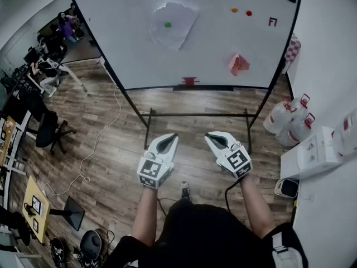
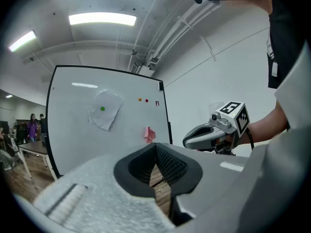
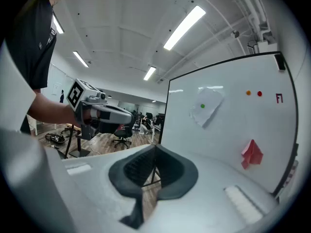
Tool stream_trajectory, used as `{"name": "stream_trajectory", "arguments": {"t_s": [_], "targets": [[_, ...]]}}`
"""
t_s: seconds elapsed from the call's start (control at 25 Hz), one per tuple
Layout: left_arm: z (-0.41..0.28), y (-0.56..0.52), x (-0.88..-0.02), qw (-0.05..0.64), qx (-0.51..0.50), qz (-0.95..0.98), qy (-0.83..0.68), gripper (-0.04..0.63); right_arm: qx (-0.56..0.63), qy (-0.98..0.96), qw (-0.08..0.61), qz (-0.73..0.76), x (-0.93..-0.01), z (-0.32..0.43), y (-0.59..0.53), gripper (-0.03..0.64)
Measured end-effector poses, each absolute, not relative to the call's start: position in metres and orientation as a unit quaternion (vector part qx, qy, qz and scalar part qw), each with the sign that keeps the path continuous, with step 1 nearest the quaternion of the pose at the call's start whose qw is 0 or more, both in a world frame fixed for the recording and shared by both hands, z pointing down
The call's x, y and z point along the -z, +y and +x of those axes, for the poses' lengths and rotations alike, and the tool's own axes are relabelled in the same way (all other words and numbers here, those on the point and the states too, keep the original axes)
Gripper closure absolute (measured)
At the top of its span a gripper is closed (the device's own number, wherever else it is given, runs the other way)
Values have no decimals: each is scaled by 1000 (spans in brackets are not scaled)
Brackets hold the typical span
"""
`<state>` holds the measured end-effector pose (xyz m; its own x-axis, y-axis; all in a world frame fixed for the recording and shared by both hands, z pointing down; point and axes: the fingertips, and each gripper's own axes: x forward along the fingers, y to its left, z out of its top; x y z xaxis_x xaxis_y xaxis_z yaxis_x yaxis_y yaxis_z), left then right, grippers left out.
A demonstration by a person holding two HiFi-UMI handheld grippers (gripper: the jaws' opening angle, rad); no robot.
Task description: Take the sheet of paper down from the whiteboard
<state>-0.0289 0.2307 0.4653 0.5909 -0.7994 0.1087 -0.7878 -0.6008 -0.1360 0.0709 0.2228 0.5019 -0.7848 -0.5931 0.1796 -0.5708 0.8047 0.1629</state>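
Sheet of paper (image 1: 173, 24): crumpled, pinned under green magnet (image 1: 168, 24), upper left of whiteboard (image 1: 223, 54), well apart from me. My left gripper (image 1: 167, 143) and right gripper (image 1: 218, 140): fingers closed, empty. Advice: step close, open fingers, pinch loose lower edge, peel gently.

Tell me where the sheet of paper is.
In the head view, the sheet of paper hangs upper-middle on the whiteboard, held by a green magnet, left of the orange magnet and above-left of the pink folded paper.

Approach: open floor (image 1: 111, 127) before whiteboard (image 1: 122, 43). Obstacles: stand crossbar (image 1: 198, 115) low, below board's bottom edge; water jugs (image 1: 290, 121) by its right corner.
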Motion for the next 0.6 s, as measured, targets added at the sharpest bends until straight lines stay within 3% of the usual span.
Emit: {"name": "stream_trajectory", "arguments": {"t_s": [0.6], "targets": [[-32, 222, -460, 37, 71, -882, 464, 586, 34, -944, 122, 305, -511, 74, 216, 614]]}}
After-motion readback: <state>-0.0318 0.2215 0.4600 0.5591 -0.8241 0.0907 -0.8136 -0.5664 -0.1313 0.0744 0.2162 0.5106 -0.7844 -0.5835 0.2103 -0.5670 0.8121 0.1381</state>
